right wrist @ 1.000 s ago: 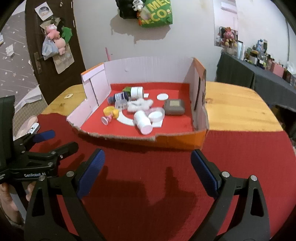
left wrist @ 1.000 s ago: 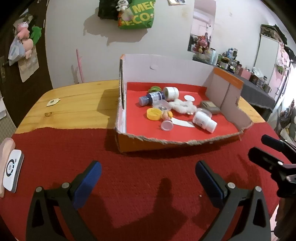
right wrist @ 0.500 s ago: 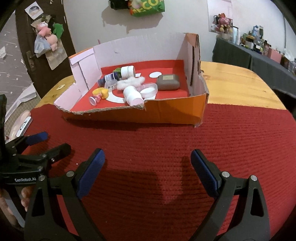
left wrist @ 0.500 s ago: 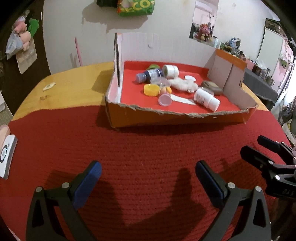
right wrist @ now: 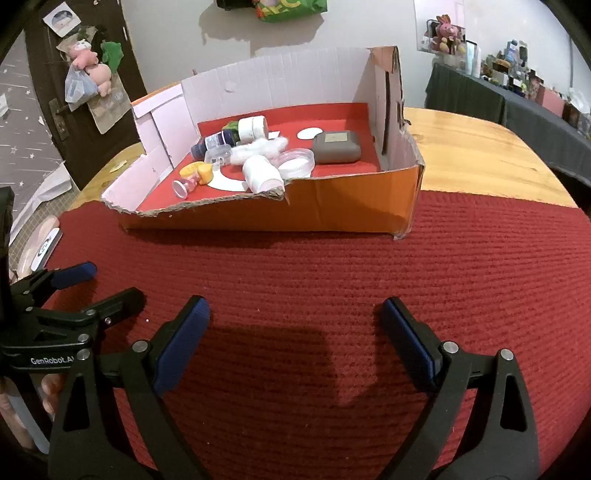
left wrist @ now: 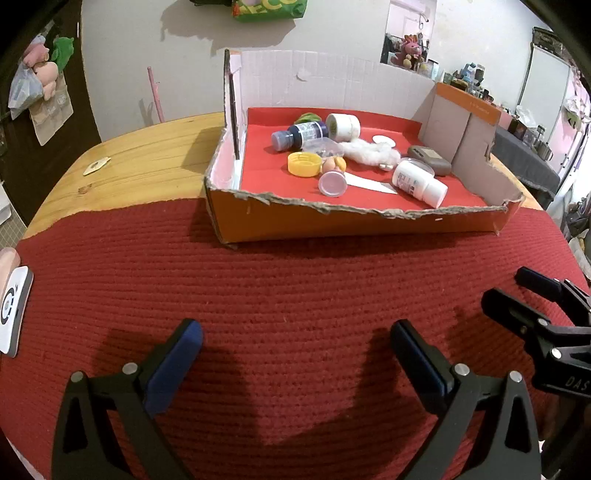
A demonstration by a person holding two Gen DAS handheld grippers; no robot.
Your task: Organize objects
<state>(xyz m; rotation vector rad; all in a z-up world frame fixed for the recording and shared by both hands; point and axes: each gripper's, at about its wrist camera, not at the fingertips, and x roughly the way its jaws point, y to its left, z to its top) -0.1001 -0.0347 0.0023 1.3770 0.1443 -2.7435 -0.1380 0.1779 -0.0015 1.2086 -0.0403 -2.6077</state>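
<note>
Inside one cardboard box (left wrist: 332,221): two white bottles (left wrist: 419,181); one yellow cap (left wrist: 304,164).

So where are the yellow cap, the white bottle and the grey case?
yellow cap (left wrist: 304,164), left wrist view, on its ridged top.
white bottle (left wrist: 413,180), left wrist view, on its label.
grey case (right wrist: 336,147), right wrist view, on its lid.

Left view: green item (left wrist: 307,118) mostly hidden behind blue bottle (left wrist: 300,135). Clear container (left wrist: 322,147) w/ contents too small to ID. White bottle (left wrist: 416,180) label unreadable. Green bag (left wrist: 269,6) on wall cut by top edge. White device (left wrist: 14,309) cut by left edge.
Right view: hand (right wrist: 22,398) mostly behind left claw (right wrist: 107,286). Yellow cap (right wrist: 199,170) partly covered; shelf clutter (right wrist: 524,70) too blurred to ID.
</note>
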